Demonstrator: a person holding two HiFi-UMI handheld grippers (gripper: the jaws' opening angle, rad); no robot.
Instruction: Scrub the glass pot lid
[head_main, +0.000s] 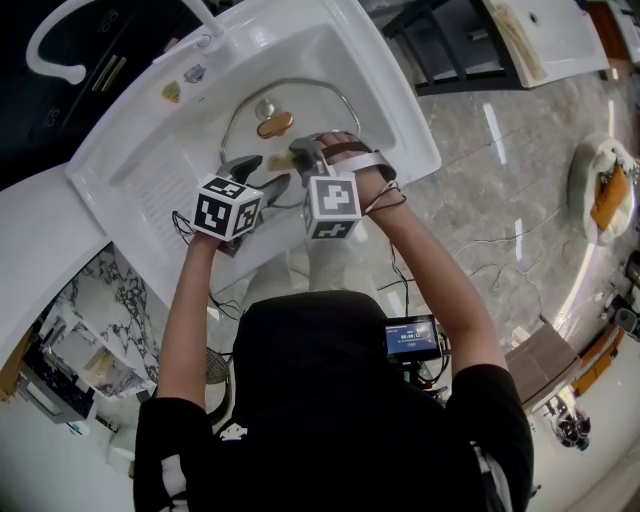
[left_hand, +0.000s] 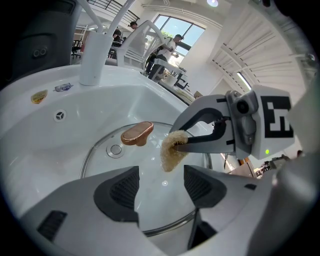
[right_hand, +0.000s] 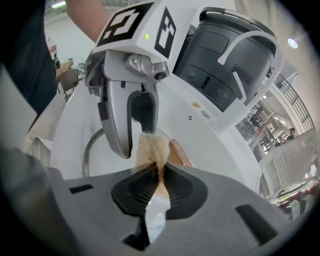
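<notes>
The glass pot lid (head_main: 300, 105) with a copper handle (head_main: 274, 125) lies flat in the white sink (head_main: 330, 60). My right gripper (head_main: 300, 155) is shut on a tan sponge (right_hand: 150, 147), which hangs just above the glass beside the handle (right_hand: 179, 152). In the left gripper view the sponge (left_hand: 171, 151) sits pinched at the right gripper's (left_hand: 181, 143) tips over the lid (left_hand: 105, 160). My left gripper (left_hand: 161, 182) stands open over the lid's near side with nothing between its jaws. From the right gripper view, the left gripper (right_hand: 134, 135) hovers just behind the sponge.
A white faucet (head_main: 60, 40) curves over the sink's back left corner, and its base (left_hand: 92, 60) stands on the rim. Small stickers (head_main: 172, 91) mark the sink's back wall. Marble floor (head_main: 500, 150) lies to the right.
</notes>
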